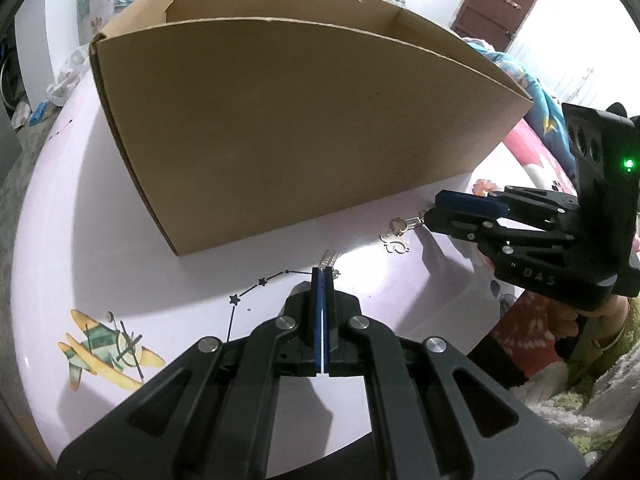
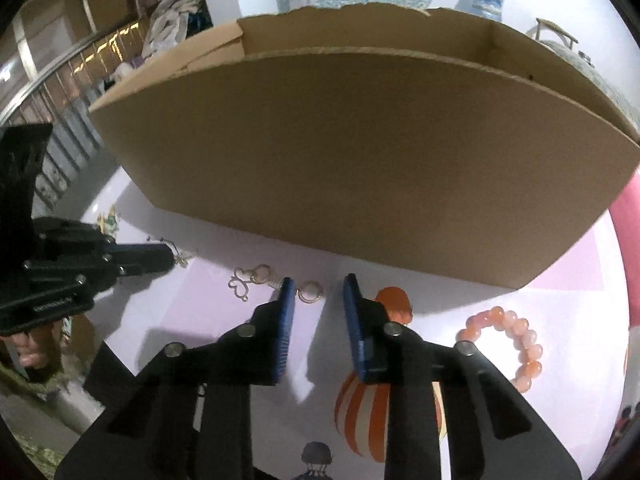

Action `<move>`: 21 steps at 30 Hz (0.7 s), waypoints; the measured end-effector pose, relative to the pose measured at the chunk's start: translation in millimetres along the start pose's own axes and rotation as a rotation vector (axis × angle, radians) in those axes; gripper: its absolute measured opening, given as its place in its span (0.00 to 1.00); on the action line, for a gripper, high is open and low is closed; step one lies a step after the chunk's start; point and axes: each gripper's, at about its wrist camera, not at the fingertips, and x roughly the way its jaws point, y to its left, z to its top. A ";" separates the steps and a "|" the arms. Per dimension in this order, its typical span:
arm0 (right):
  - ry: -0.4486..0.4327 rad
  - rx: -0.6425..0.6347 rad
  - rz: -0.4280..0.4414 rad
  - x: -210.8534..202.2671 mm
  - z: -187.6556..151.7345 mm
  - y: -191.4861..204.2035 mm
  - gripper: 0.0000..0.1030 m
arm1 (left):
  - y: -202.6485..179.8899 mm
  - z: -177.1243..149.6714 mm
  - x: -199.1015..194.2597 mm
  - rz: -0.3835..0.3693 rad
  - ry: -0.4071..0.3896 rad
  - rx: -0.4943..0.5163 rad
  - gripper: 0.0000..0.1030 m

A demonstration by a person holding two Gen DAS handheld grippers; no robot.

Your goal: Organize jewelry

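The right gripper (image 2: 318,284) hangs with fingers apart around a small gold ring (image 2: 311,292) lying on the table (image 2: 224,320) just near of the cardboard box (image 2: 360,160), while the left gripper (image 1: 323,276), farther left, is closed on a silvery chain (image 1: 330,258).

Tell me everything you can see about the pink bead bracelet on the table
The pink bead bracelet is a loop of round, glossy beads in pale pink to peach, looking like stone or glass. It lies flat on the lilac printed table, in front of the cardboard box and apart from it, to the right of the open right gripper. Nothing grips or touches it but the table. Its lower part bends out of sight near the picture's edge, so its clasp or string cannot be seen.
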 end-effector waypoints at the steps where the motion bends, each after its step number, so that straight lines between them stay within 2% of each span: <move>1: 0.000 -0.004 -0.004 -0.3 -0.7 0.2 0.19 | 1.0 -0.3 0.4 0.000 0.000 -0.001 0.00; 9: 0.009 -0.020 -0.015 1.0 2.9 5.4 0.19 | 1.6 0.5 1.8 -0.003 0.002 -0.008 0.00; 12: 0.013 -0.025 -0.027 -0.3 1.7 7.5 0.12 | 1.7 0.5 1.5 -0.004 0.002 -0.009 0.00; 21: 0.008 -0.005 -0.026 -2.3 0.3 6.4 0.10 | 2.3 0.3 1.3 -0.004 -0.001 -0.010 0.00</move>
